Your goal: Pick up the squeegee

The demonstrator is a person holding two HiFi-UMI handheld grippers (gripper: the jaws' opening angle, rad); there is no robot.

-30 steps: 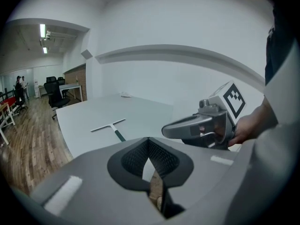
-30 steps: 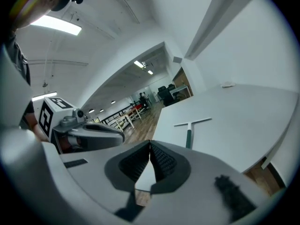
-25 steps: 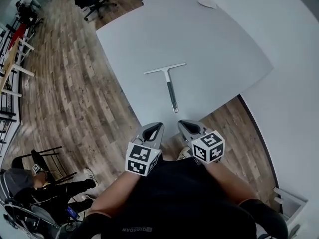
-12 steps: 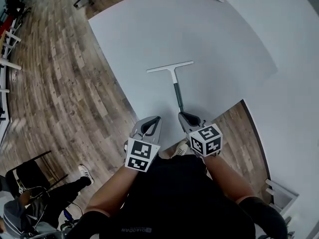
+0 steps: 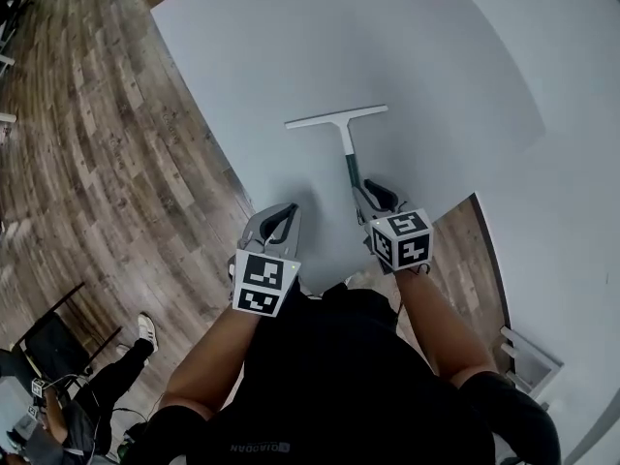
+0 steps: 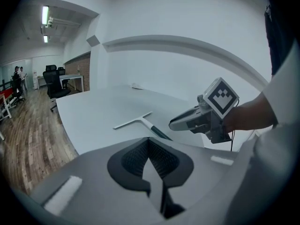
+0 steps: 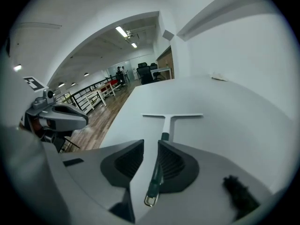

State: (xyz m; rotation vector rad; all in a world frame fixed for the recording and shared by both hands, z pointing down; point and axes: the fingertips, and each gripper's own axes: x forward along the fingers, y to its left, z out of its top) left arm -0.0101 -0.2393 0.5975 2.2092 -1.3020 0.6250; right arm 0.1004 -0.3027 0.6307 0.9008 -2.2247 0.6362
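Observation:
The squeegee (image 5: 336, 117) lies flat on the white table (image 5: 291, 46), its white blade far from me and its dark green handle (image 5: 352, 168) pointing back at me. My right gripper (image 5: 366, 190) is down at the handle's near end. Its jaws are opening, and the handle (image 7: 157, 172) lies between them without being pressed; a gap shows on its left side. My left gripper (image 5: 288, 208) hovers over the table's near edge, left of the handle, shut and holding nothing. In the left gripper view its jaws (image 6: 149, 139) meet at the tips, with the squeegee (image 6: 133, 122) beyond them.
Wood floor (image 5: 87, 163) runs along the table's left edge. A white wall (image 5: 572, 163) bounds the right side. A small white crumpled thing (image 7: 218, 77) sits at the table's far end. A seated person (image 5: 58, 405) is at the lower left, and office chairs (image 6: 54, 76) stand far off.
Both grippers have moved forward and down from near my body to the table's near edge. The right one has come over the handle's end and its jaws have parted round it.

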